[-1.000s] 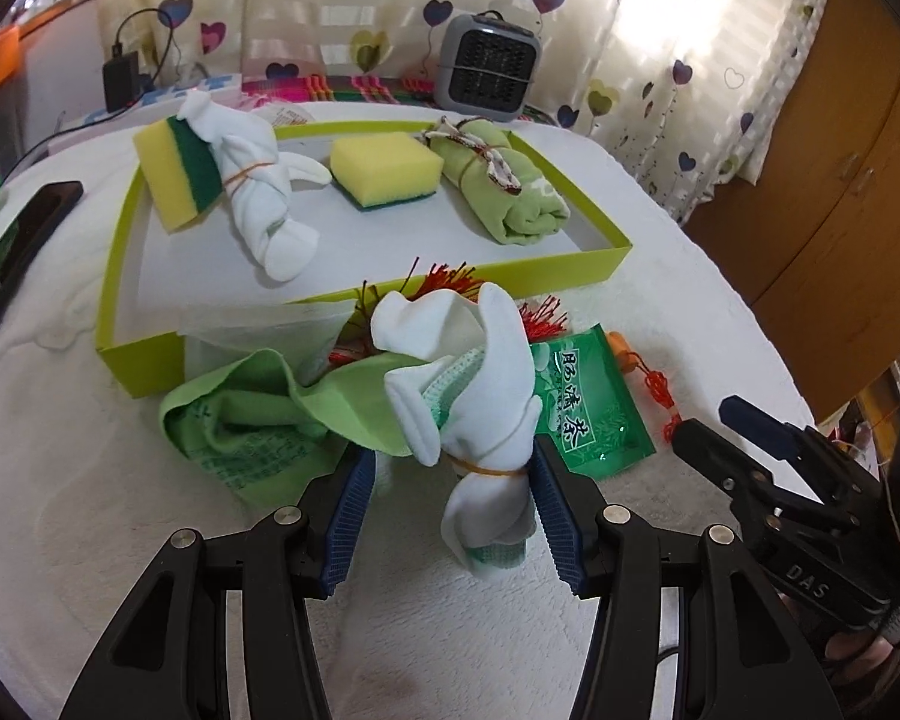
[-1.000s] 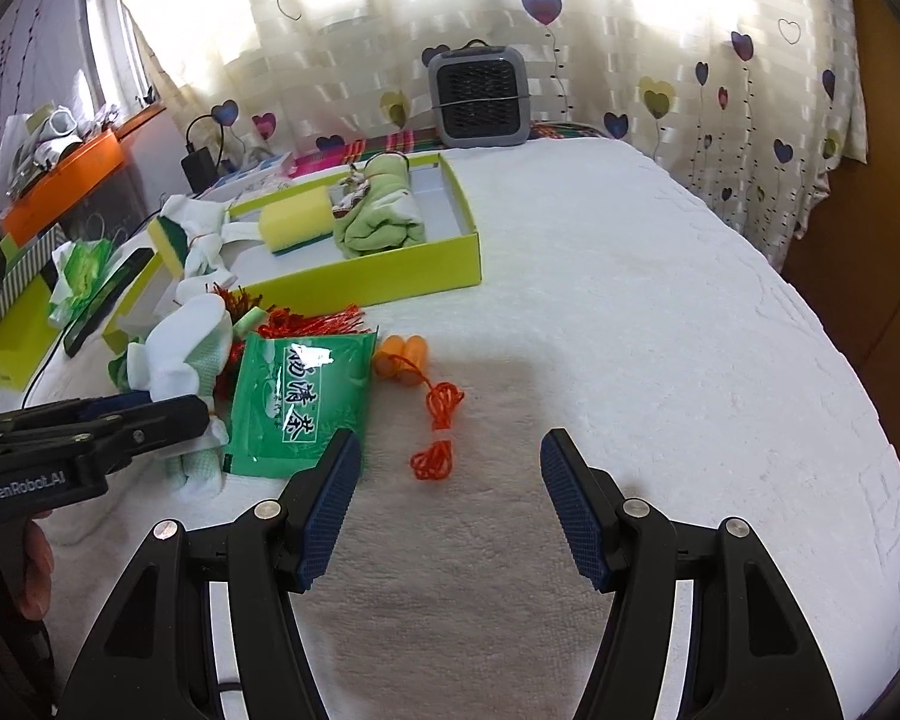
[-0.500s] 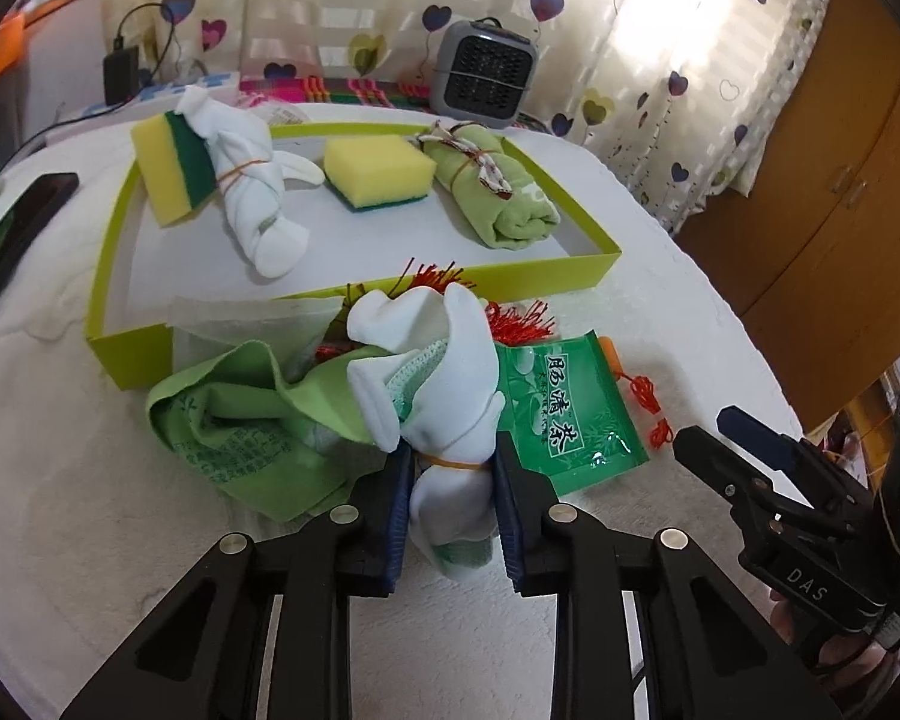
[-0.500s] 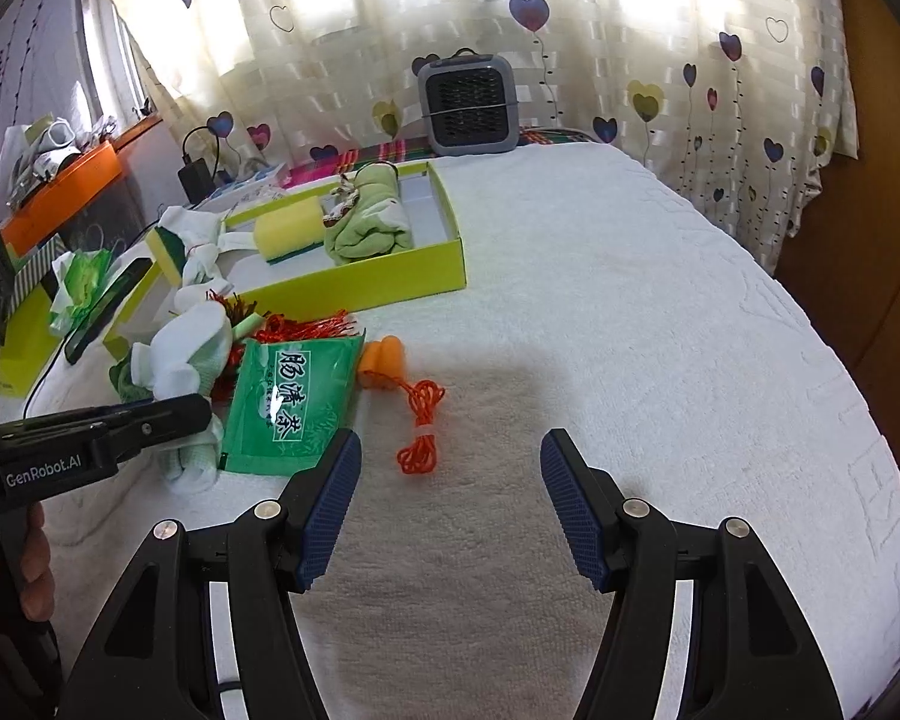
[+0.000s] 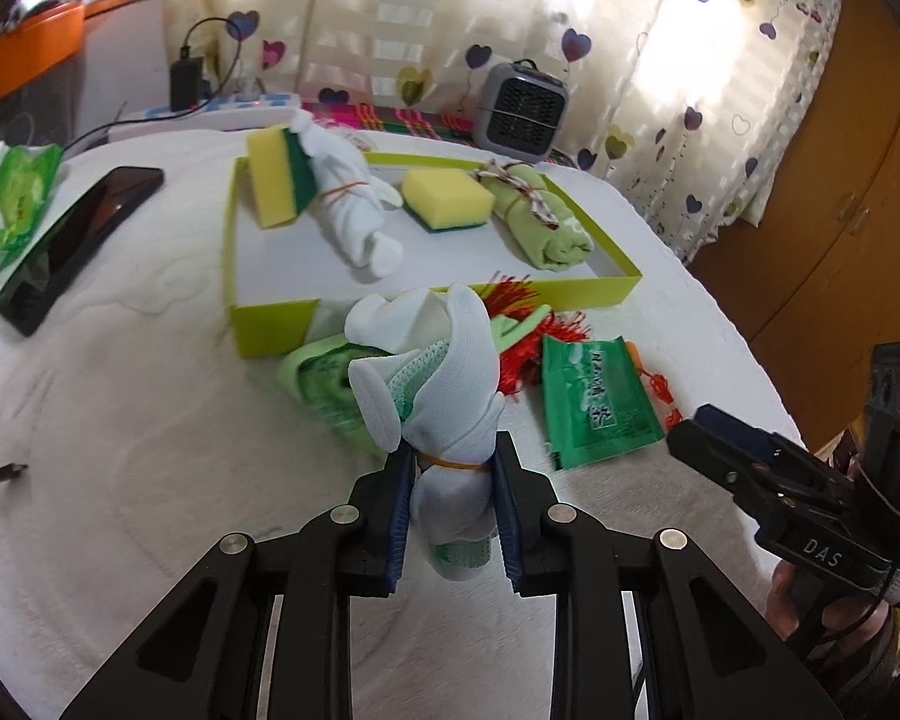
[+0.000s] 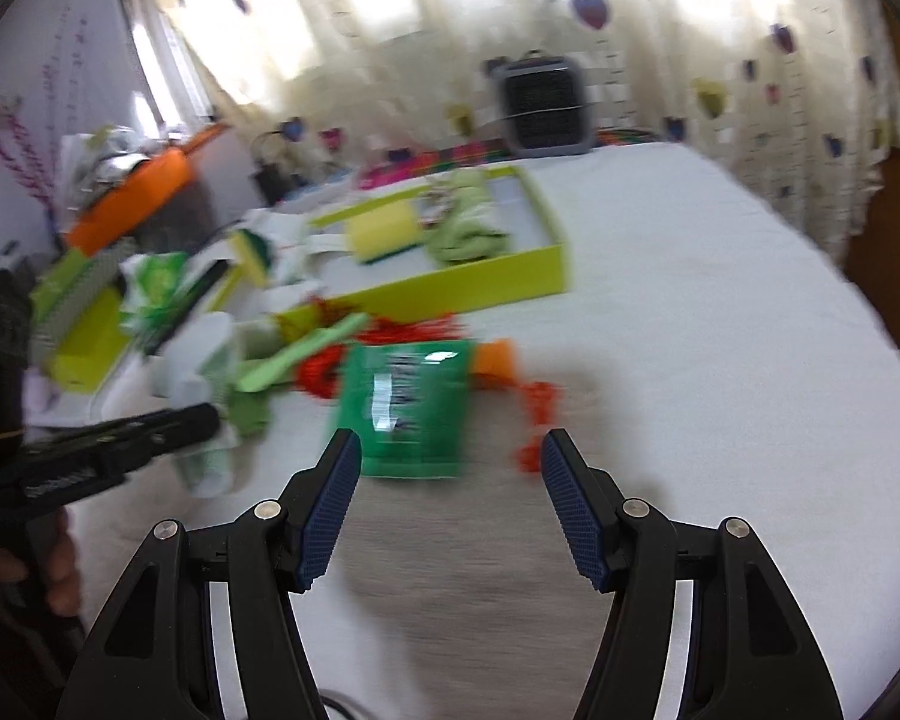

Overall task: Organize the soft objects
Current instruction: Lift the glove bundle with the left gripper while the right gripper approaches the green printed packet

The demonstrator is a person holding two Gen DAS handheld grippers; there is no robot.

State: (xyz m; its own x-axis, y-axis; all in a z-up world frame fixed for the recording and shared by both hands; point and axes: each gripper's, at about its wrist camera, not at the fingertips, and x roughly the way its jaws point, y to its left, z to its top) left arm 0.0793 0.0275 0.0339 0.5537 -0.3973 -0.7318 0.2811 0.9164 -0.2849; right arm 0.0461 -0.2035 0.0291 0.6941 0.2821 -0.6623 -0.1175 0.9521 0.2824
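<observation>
My left gripper (image 5: 453, 480) is shut on a white sock bundle (image 5: 444, 372) tied with a rubber band, pads pressing its lower end and holding it upright above a crumpled green cloth (image 5: 321, 381). Beyond it lies the lime-green tray (image 5: 270, 324), which holds two yellow sponges (image 5: 279, 183), another white sock bundle (image 5: 354, 216) and a rolled green towel (image 5: 540, 225). My right gripper (image 6: 450, 480) is open with nothing between its fingers, just short of a green packet (image 6: 414, 402). The right wrist view is blurred.
A red tassel (image 5: 522, 324) and an orange charm on a cord (image 6: 498, 360) lie between the tray and the packet. A black phone (image 5: 78, 240) and a green-white pack (image 5: 12, 204) lie left of the tray. A grey heater (image 5: 519, 102) stands at the back.
My left gripper closed on the white sock bundle, then lifted it and drew it back from the tray. The right gripper's view swung towards the green packet and blurred; its jaws stayed open.
</observation>
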